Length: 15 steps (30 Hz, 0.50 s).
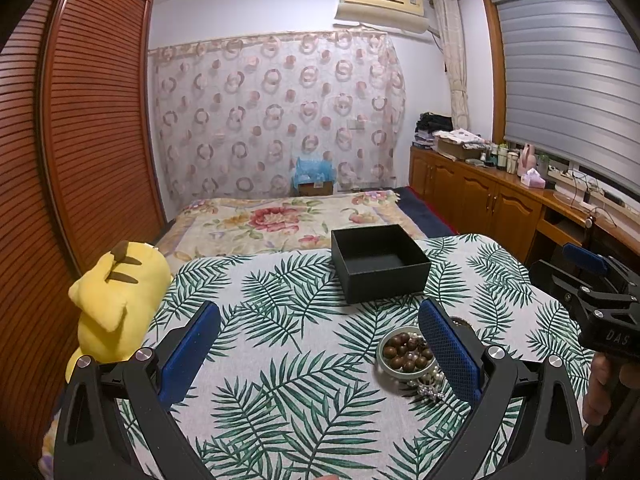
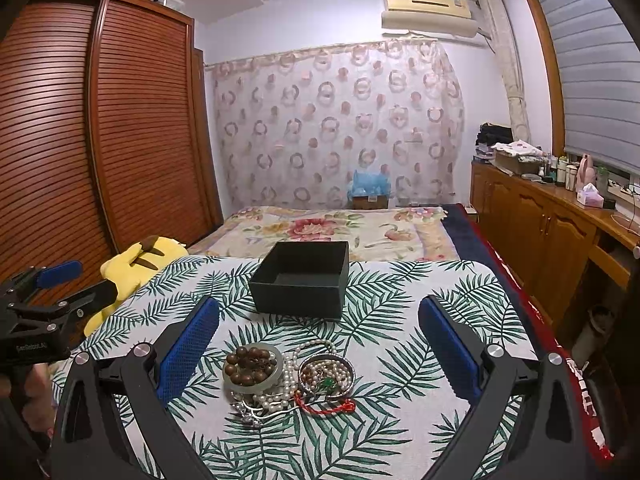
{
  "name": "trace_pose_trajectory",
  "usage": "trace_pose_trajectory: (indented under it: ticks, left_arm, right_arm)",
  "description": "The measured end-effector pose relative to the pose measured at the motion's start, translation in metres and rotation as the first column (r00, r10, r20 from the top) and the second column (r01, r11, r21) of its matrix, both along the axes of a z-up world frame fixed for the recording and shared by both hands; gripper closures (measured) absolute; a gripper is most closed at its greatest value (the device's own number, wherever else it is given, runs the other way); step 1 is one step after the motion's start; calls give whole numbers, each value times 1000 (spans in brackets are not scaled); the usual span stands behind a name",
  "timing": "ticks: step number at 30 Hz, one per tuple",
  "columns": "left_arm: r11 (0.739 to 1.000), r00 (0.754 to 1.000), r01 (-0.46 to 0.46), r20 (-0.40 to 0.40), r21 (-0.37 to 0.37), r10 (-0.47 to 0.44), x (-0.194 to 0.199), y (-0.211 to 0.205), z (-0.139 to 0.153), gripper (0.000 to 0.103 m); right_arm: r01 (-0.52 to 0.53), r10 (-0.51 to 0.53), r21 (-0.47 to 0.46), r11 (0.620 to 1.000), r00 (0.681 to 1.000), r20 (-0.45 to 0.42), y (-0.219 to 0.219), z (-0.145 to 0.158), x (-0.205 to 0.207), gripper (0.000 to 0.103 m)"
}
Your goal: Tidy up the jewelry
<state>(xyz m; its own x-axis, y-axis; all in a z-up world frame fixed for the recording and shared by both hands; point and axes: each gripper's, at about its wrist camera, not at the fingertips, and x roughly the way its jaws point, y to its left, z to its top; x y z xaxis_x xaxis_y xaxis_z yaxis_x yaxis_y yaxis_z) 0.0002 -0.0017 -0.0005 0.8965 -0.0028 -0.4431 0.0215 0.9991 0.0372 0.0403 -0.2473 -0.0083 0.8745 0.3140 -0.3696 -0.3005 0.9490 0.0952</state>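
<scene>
You have a table [image 2: 460, 280] with a leaf cloth in front of you, and the bed is just past its far edge. The black box [image 2: 300, 280] sits open and empty near that far edge. If you push it while dropping things in, it can slide off onto the bed.

Your right gripper [image 2: 318, 344] is wide open and holds nothing. Your left gripper [image 1: 320, 344] is wide open too, and empty. It hangs more to the left, so the pile sits by its right finger.

The jewelry is all in one heap on the near side of the box. The pale bangle [image 2: 256, 372] has brown wooden beads [image 2: 248, 364] lying in it. The silver bangle [image 2: 327, 372] sits just right of it, with small pearls and something green inside. I can't tell what the green thing is.

The pearl necklace [image 2: 286, 376] runs between and under both bangles. If you lift one bangle, the pearls can drag along and pull the rest over. The red cord [image 2: 328, 408] lies at the near side, touching the pearls, so it can snag. A small shiny clip [image 2: 250, 416] lies at the near left of the heap. It is tiny and may slip out of your fingers.
</scene>
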Motion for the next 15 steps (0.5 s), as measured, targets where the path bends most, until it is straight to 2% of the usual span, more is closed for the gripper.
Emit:
trace_pose_trajectory:
  ticks: [15]
  left_arm:
    - [1000,1000,-2,-1,-3,2,0,2,0,7]
  right_arm:
    - [0,0,-2,1000,1000,-1,1,0,-1,3]
